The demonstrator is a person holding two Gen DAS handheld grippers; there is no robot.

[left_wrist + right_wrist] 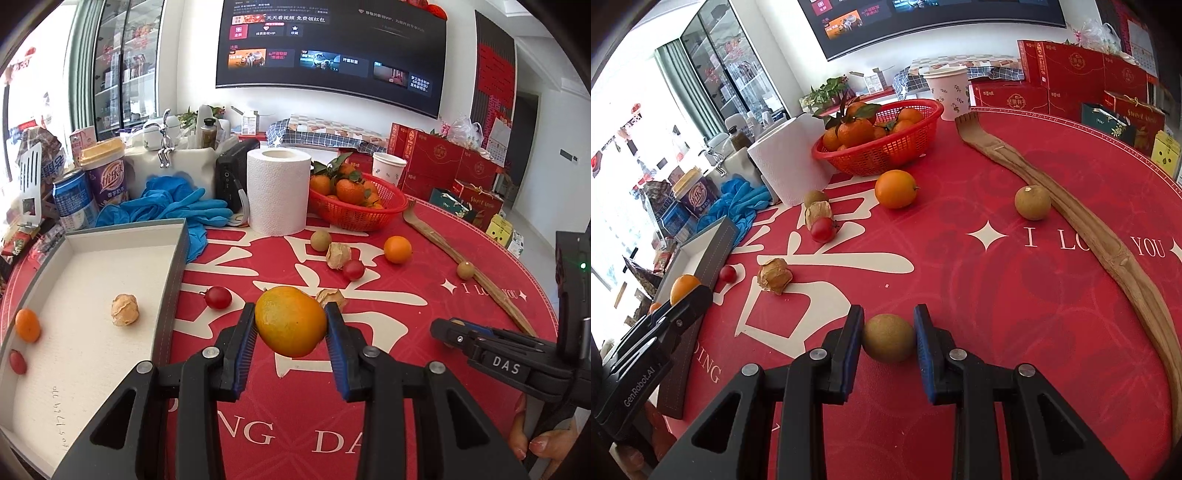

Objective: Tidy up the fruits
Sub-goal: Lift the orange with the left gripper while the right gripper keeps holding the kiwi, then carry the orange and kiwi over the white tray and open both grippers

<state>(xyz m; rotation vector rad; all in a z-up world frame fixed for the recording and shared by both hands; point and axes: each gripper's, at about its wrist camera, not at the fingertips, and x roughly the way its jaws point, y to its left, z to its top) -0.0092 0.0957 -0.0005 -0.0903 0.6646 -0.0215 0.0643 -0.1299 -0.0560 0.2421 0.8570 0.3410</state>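
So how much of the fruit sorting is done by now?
Three fruits already sit in the white tray. The left hand-held gripper holds an orange; the right hand-held gripper holds a brown longan. About seven loose fruits remain on the red tablecloth.

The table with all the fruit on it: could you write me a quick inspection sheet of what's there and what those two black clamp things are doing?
Surface: round table under a red printed cloth.
Job's things: white tray holding a small orange, a husk fruit and a red tomato; loose fruit lies on the cloth.
Clutter: paper roll, red basket of tangerines, blue gloves, paper cup, wooden back scratcher, cans and bottles.
Grippers: left gripper shut on an orange; right gripper shut on a brown round fruit.
Cables: nothing seen.
Surroundings: wall screen, glass cabinet, red gift boxes.
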